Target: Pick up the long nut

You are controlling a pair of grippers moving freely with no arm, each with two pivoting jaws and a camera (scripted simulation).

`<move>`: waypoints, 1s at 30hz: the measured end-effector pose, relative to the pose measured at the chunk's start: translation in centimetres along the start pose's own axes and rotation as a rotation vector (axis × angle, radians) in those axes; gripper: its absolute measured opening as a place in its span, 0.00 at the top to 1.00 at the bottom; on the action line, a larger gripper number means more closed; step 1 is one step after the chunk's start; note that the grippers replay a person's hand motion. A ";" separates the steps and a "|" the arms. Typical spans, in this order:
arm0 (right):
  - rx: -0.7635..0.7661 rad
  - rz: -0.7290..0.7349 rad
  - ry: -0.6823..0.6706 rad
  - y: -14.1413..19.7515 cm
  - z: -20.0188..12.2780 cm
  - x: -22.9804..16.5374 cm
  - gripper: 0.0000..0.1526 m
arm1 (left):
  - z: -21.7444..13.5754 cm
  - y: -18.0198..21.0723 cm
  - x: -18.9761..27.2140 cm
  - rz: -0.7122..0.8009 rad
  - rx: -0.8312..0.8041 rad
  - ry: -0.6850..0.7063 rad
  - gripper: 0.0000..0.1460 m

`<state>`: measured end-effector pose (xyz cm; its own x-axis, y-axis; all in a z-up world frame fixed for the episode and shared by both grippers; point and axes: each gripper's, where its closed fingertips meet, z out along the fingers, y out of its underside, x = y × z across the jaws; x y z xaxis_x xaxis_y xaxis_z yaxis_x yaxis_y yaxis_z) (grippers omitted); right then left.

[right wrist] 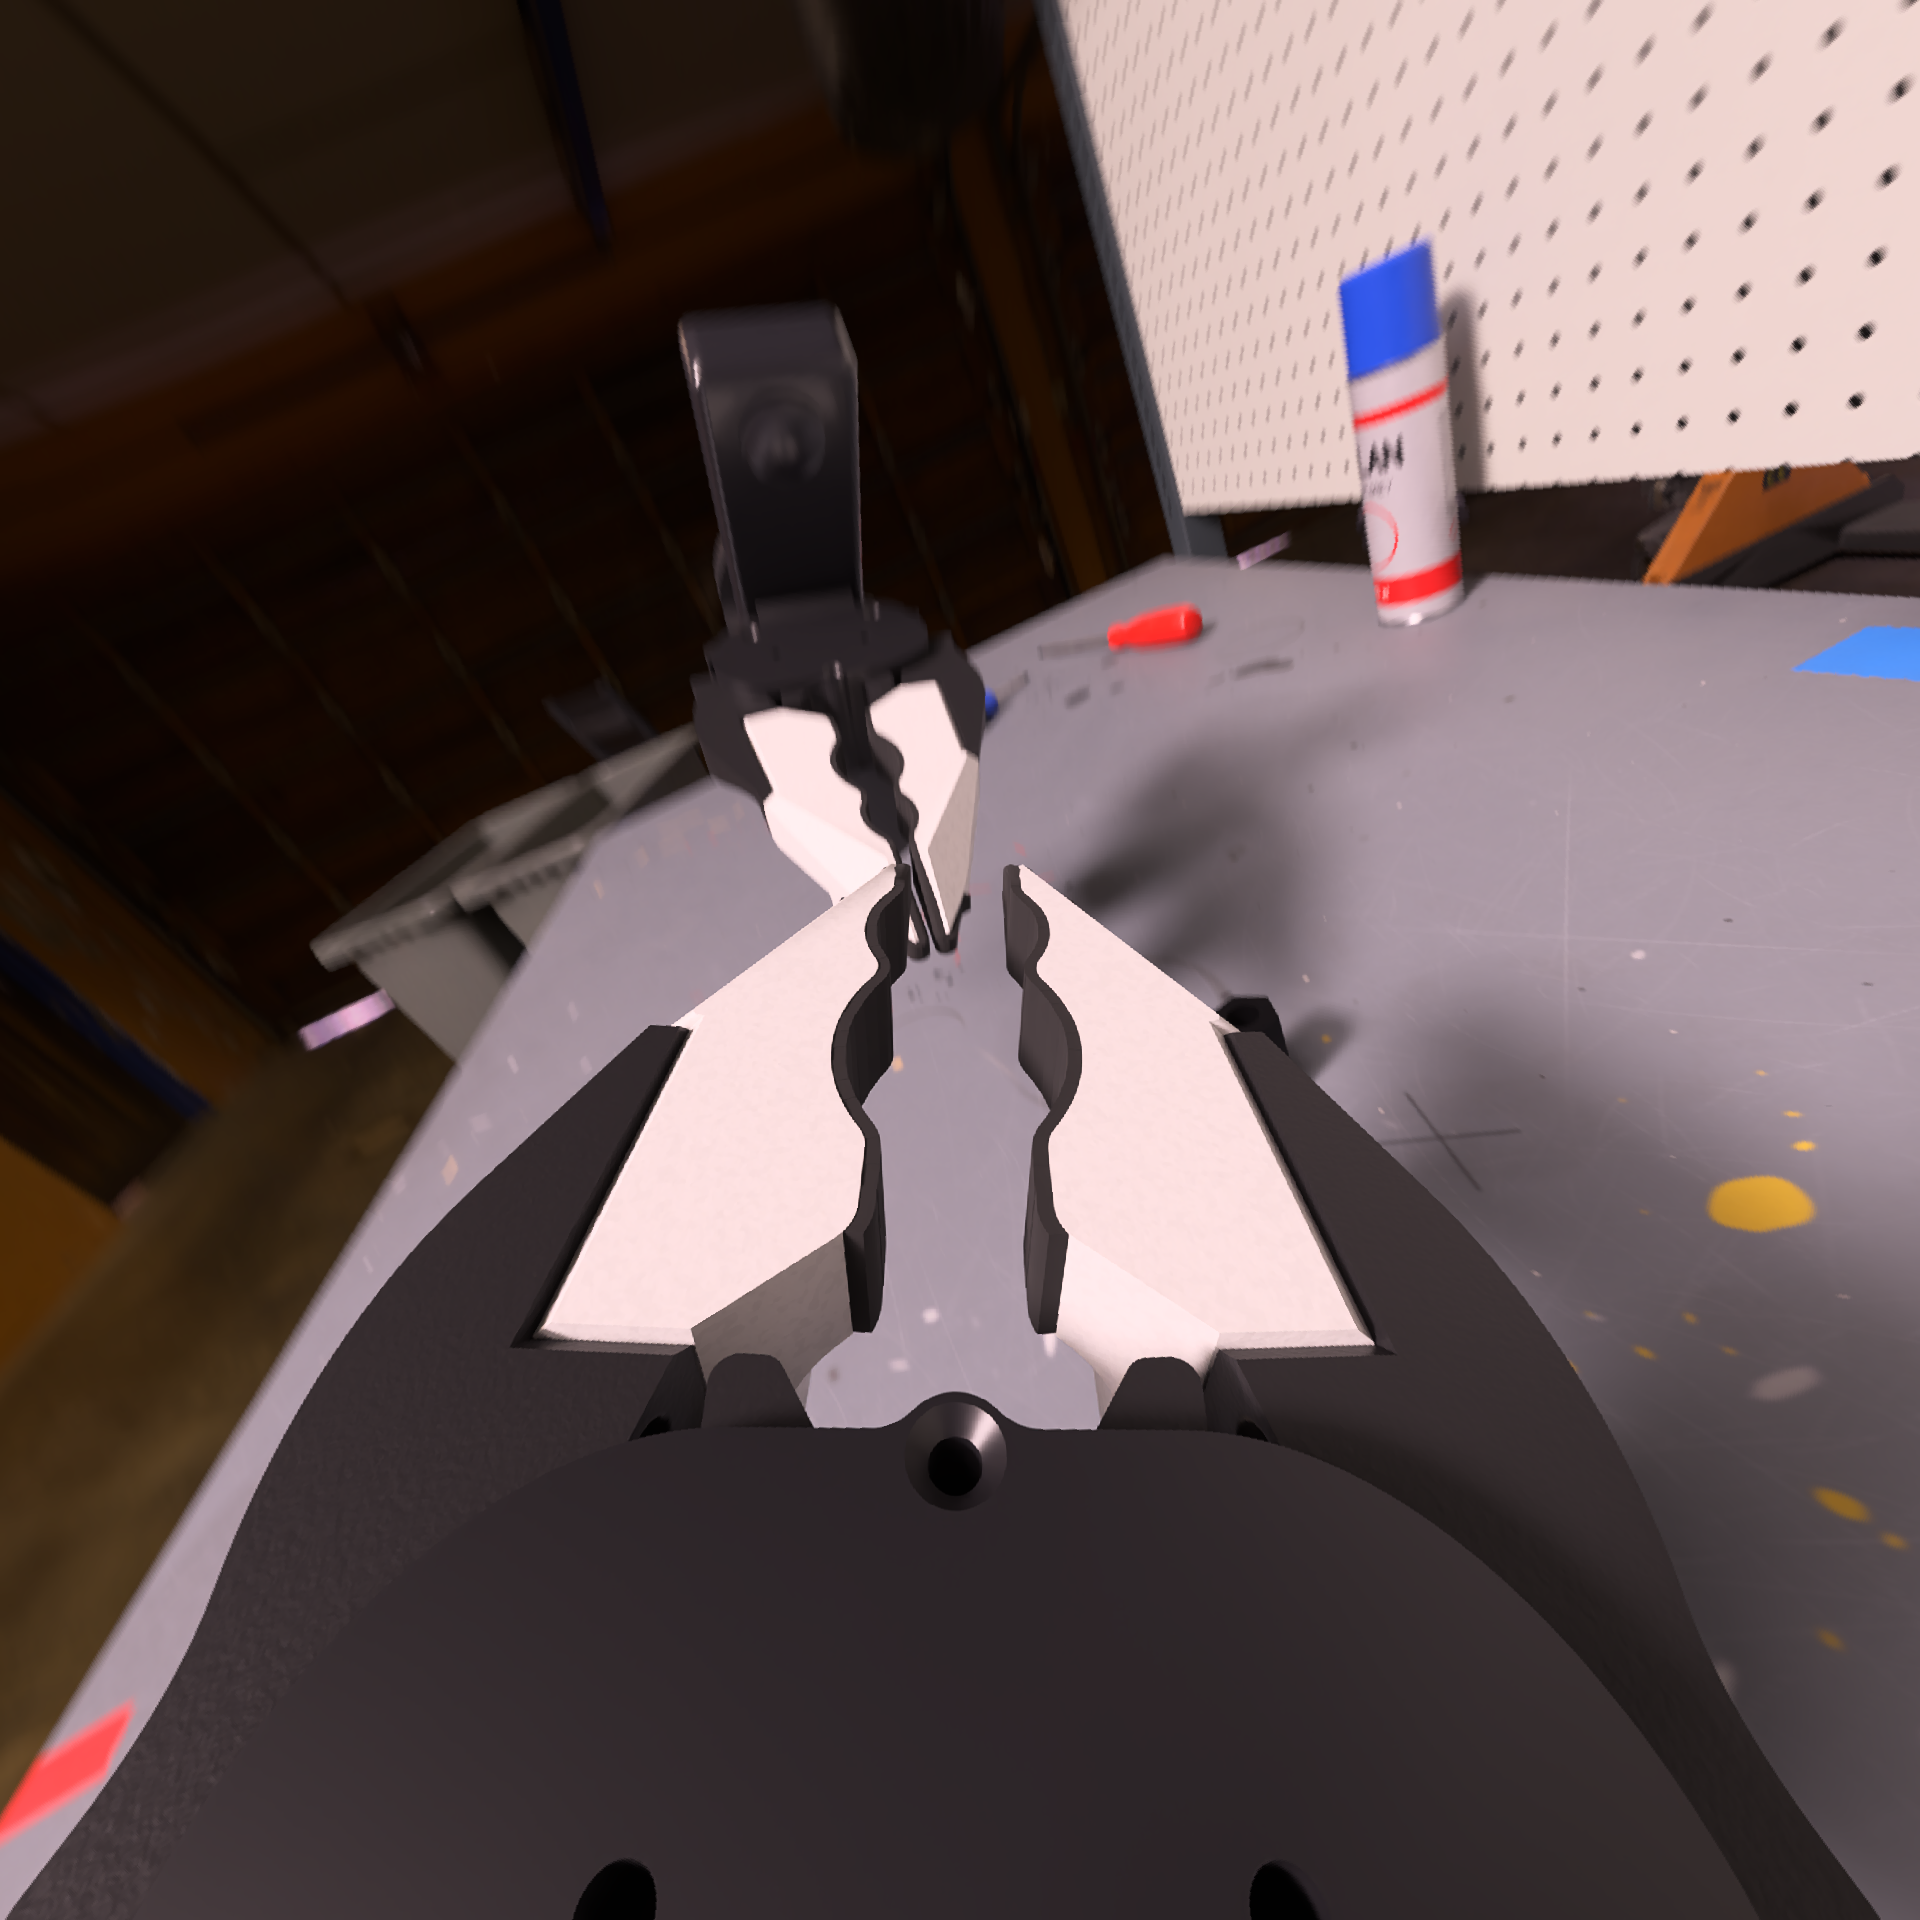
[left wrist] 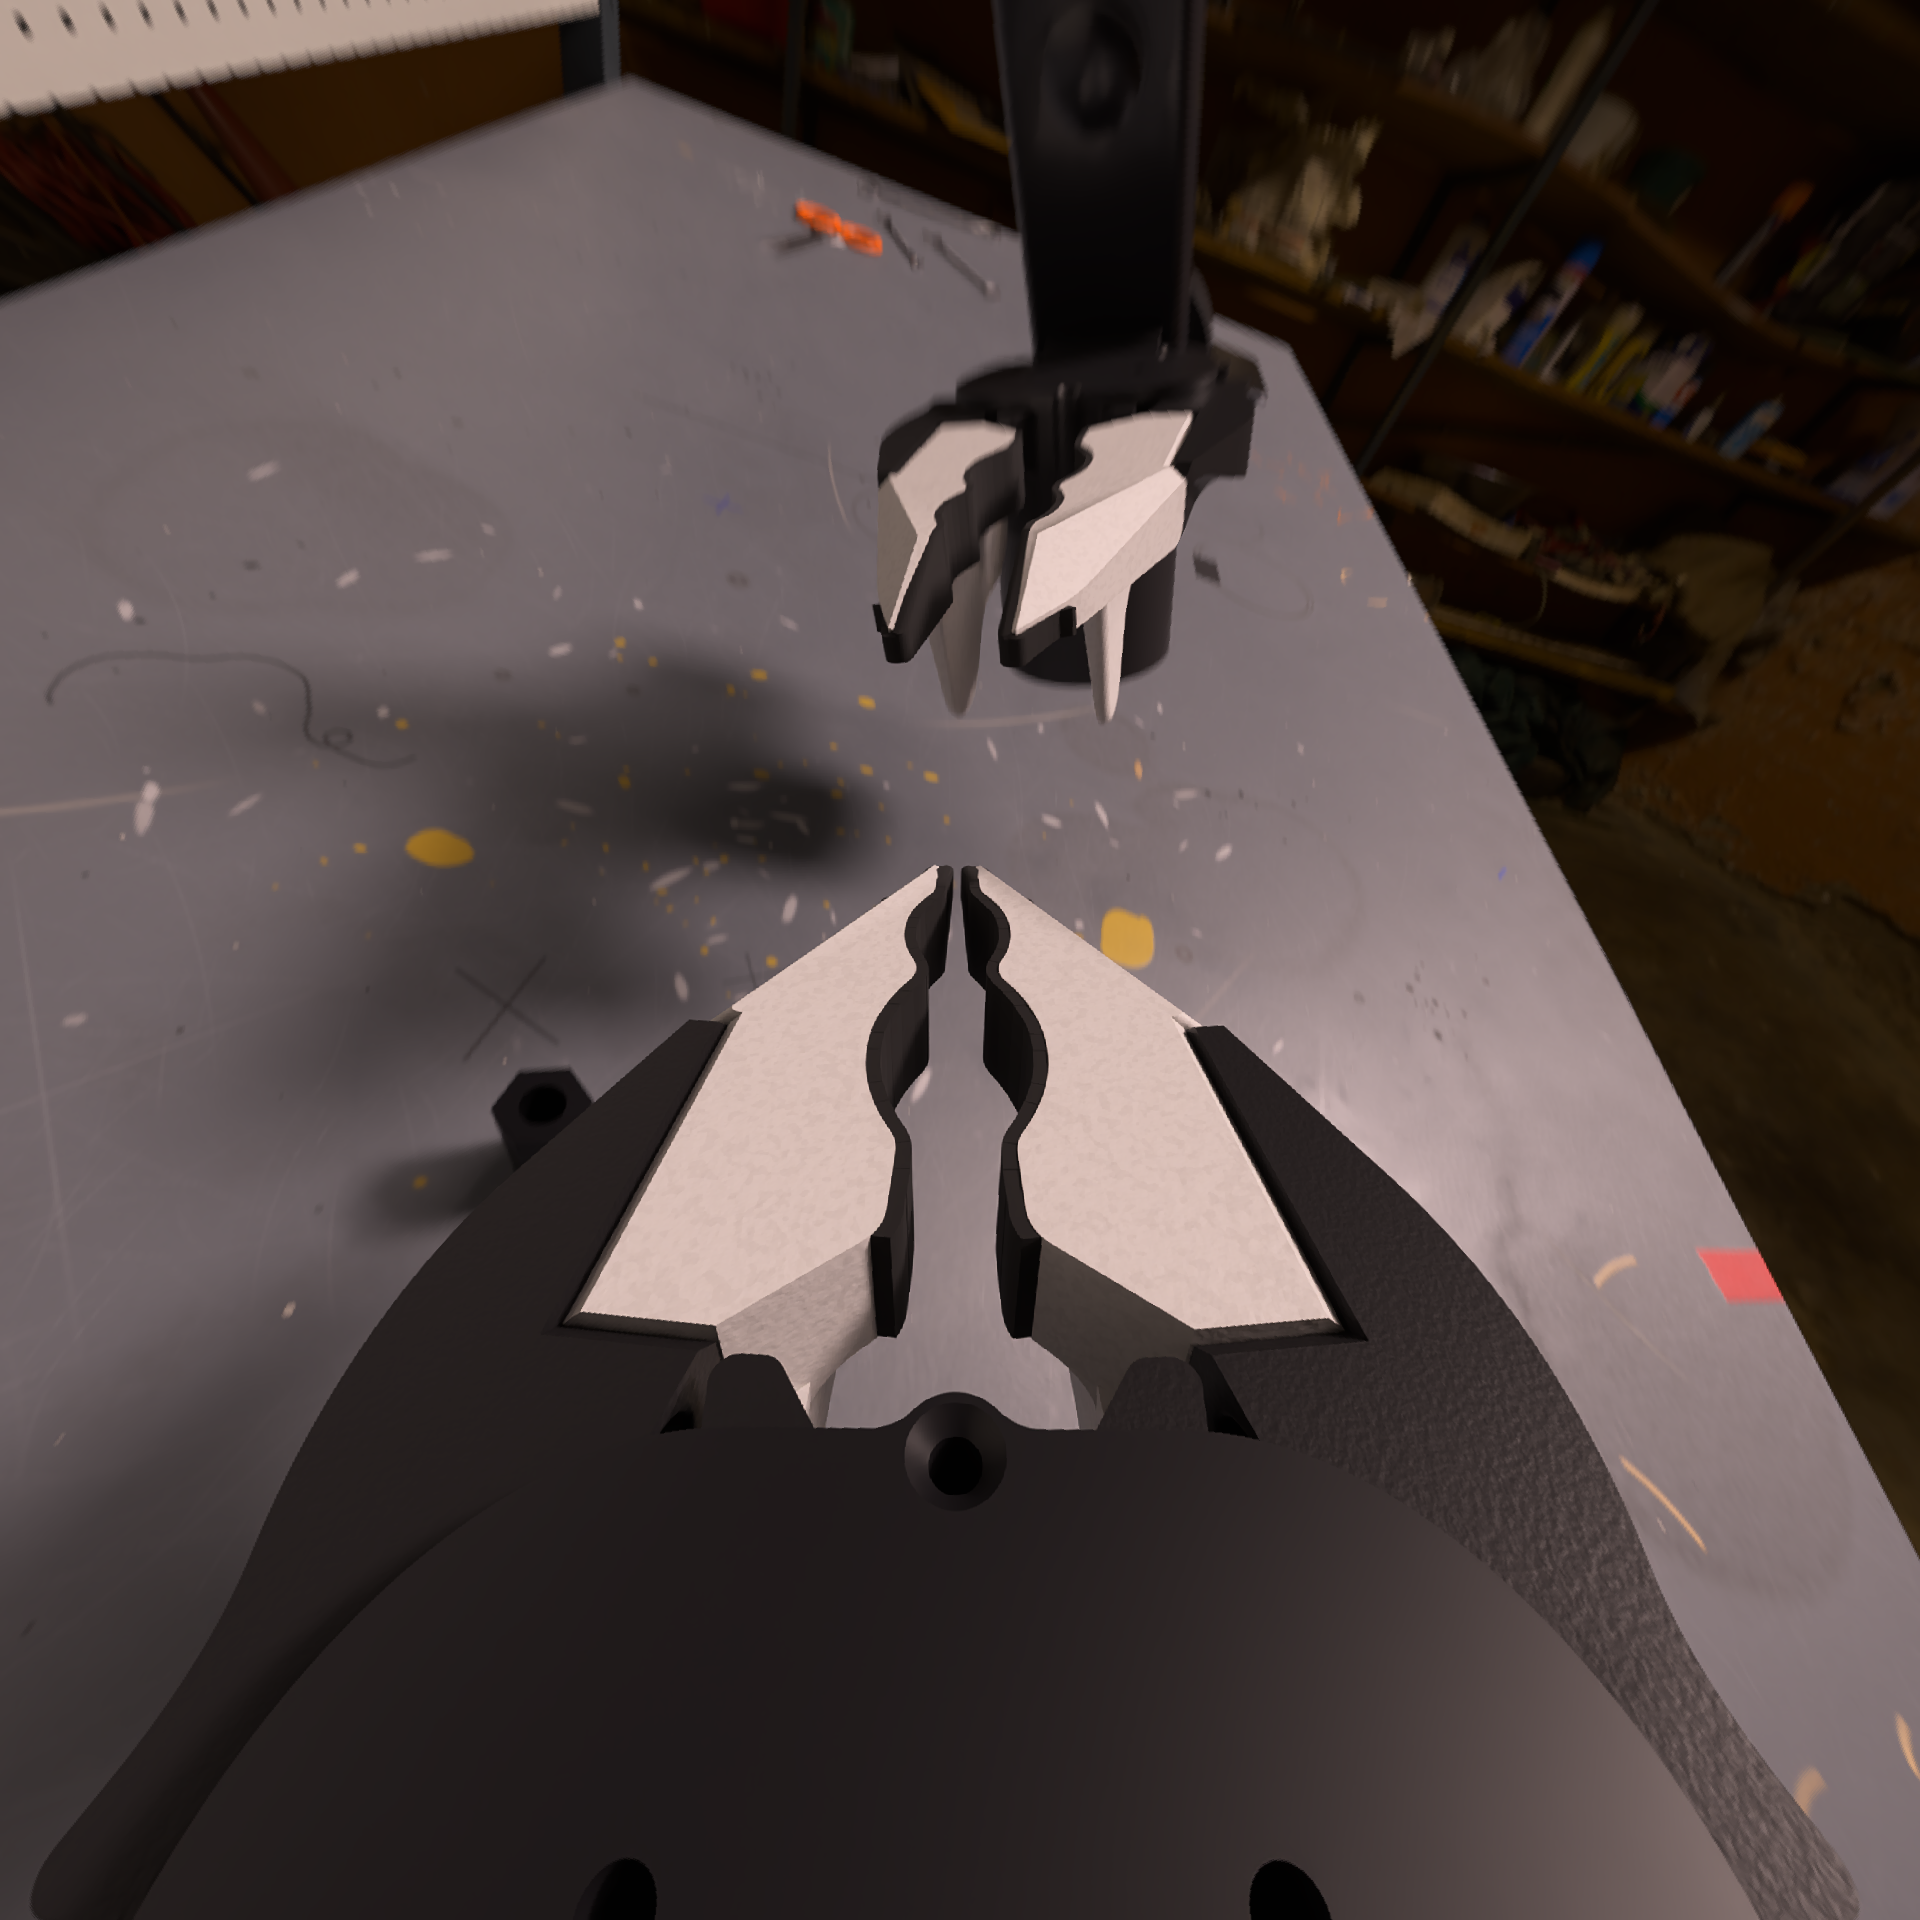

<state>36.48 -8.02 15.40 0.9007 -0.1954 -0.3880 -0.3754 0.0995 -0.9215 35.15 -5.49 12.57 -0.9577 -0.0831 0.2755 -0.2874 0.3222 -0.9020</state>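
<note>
Long nut (left wrist: 537,1104) stands upright on my table (left wrist: 312,520), at eight o'clock just beside my left gripper (left wrist: 957,871), fingers together; right gripper (right wrist: 954,873), fingers apart, hovers farther off.

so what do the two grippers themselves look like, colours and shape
Both match: the left gripper and right gripper each have a matte black, lightly textured body that widens toward the camera, and two tapering white fingers edged inside with wavy black pads. A small round screw boss sits between the jaws' bases. No cables or markings show.
</note>
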 end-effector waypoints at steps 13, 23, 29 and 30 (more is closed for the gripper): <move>-0.641 -0.134 0.272 8.1 -0.5 5.0 0.89 | -2.0 10.8 -2.7 -0.170 -0.540 -0.003 0.97; -0.808 -0.310 0.327 9.7 3.2 7.2 0.77 | -5.4 11.3 -6.1 -0.135 -0.541 -0.201 0.72; -0.948 -0.440 0.250 10.1 6.3 8.9 0.71 | -7.8 10.7 -7.9 -0.122 -0.504 -0.325 0.73; -0.977 -0.448 0.237 10.3 6.6 9.2 0.71 | -7.9 10.7 -8.1 -0.121 -0.506 -0.334 0.73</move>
<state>42.37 -2.37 2.44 0.9729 -0.2140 0.0881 -0.1305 -0.8217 -0.5548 39.91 6.08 3.29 -0.8950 -0.4112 0.1728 -0.4301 0.6929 -0.5788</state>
